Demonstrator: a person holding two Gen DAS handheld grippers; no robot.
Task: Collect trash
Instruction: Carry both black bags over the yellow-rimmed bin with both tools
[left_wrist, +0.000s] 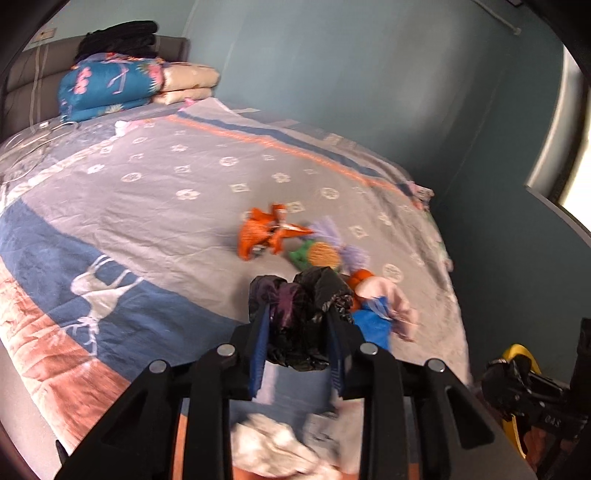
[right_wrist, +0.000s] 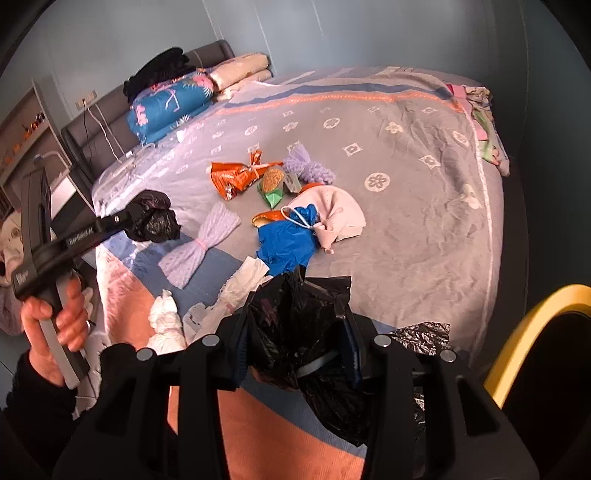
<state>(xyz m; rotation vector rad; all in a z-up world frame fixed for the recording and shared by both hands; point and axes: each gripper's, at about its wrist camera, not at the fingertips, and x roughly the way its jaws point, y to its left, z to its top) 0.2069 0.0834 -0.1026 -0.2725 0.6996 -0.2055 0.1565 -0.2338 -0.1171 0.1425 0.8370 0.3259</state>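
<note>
Both wrist views downward, sharing bed (left_wrist: 155, 184)

Crumpled black bag (right_wrist: 295, 332), trash (right_wrist: 288, 240) on bed.

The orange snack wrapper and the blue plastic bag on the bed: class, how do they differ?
The orange snack wrapper is printed and lies farther up the bed; the blue plastic bag is plain and lies nearer, partly under a pale cloth. Both are crumpled and ungripped.

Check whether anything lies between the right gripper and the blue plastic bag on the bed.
Yes: the right gripper is shut on a black bag, and white crumpled paper lies on the bed before the blue plastic bag.
</note>
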